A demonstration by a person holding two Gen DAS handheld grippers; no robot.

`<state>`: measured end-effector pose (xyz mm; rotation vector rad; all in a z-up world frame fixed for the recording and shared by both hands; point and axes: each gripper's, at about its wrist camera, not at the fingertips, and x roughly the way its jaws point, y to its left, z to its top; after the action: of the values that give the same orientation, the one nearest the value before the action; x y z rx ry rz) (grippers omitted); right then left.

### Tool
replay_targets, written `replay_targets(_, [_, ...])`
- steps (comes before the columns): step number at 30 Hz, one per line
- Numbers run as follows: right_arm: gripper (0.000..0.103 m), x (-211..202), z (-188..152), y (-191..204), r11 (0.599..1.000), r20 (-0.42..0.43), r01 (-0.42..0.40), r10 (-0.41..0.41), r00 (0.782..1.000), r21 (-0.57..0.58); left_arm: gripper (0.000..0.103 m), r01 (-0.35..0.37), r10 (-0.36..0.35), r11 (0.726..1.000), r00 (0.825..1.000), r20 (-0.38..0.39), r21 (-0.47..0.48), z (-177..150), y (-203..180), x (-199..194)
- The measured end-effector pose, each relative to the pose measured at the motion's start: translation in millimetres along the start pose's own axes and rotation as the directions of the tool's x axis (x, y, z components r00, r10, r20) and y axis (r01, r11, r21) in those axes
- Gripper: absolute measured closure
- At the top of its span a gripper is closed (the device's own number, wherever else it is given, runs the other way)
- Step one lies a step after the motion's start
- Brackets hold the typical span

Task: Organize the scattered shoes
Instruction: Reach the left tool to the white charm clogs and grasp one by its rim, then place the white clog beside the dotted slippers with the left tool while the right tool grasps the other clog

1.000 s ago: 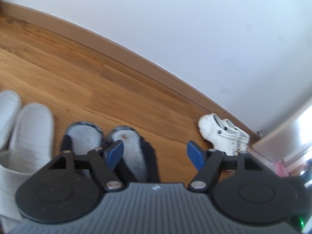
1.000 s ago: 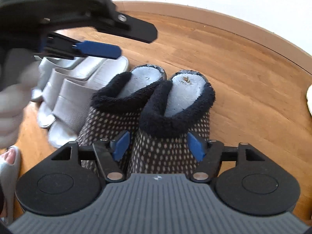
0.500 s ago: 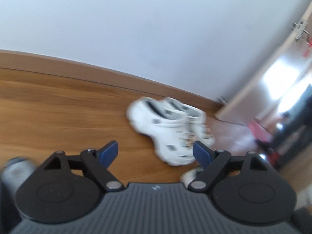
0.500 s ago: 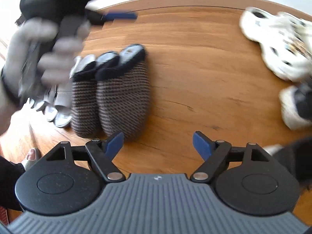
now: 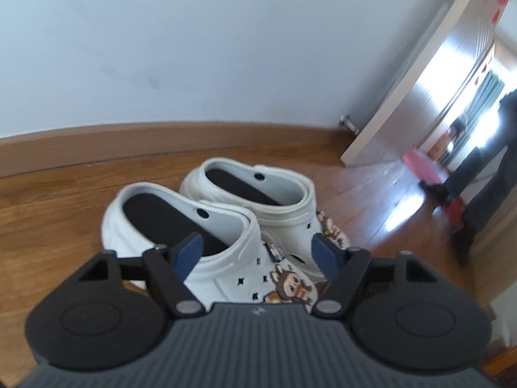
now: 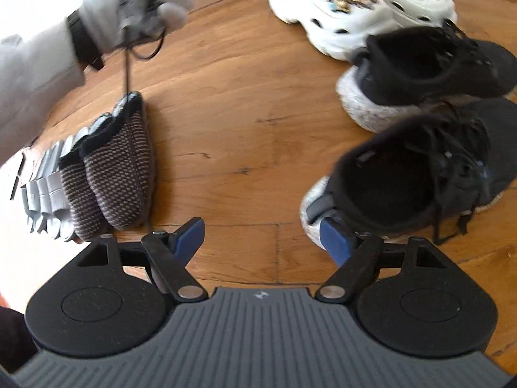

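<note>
In the left wrist view a pair of white clogs (image 5: 226, 226) with charms lies on the wood floor near the wall. My left gripper (image 5: 258, 252) is open, just above the nearer clog's upper. In the right wrist view my right gripper (image 6: 263, 236) is open over bare floor. A black sneaker (image 6: 420, 174) lies just past its right fingertip, a second black sneaker (image 6: 429, 68) beyond it, and the white clogs (image 6: 352, 6) further back. A pair of dark knit slippers (image 6: 116, 168) and grey slides (image 6: 48, 187) stand in a row at the left.
A brown baseboard (image 5: 129, 142) runs along the white wall. An open door (image 5: 404, 97) stands at the right, with a person's dark legs (image 5: 478, 174) in the bright doorway beyond. The gloved left hand (image 6: 139, 3) shows at the top left of the right wrist view.
Both grippers have swung right, away from the slippers. The left one has come close over the white clogs. The right one now faces the black sneakers.
</note>
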<state>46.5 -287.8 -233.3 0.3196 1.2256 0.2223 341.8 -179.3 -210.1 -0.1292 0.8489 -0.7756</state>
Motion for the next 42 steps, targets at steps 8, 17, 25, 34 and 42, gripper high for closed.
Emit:
replay_targets(8, [0.024,5.0,-4.7,-10.1,0.999,-0.039,-0.010,0.011,0.999,0.038,0.066,-0.079,0.080,0.997,0.992,-0.095,0.015,10.0,-5.9,38.6])
replay_targets(17, [0.024,5.0,-8.4,-21.4,0.998,-0.052,0.010,-0.006,0.999,0.067,0.092,-0.061,0.052,0.995,0.992,-0.112,-0.076,4.5,2.3,13.9])
replay_targets(25, [0.024,5.8,-6.6,-20.3,0.997,-0.047,0.018,-0.015,0.999,0.073,0.093,-0.080,0.055,0.986,0.985,-0.163,-0.148,7.6,22.8,-42.5])
replay_targets(34, [0.023,9.1,5.1,10.8,0.999,-0.033,-0.040,0.041,0.999,0.008,0.093,-0.116,0.085,0.987,0.966,-0.243,-0.115,-17.2,40.1,-101.1])
replay_targets(42, [0.019,17.4,17.4,40.1,0.993,-0.010,-0.051,0.050,0.999,-0.110,0.086,-0.065,0.017,0.976,0.975,-0.223,-0.207,-51.5,78.9,-92.1])
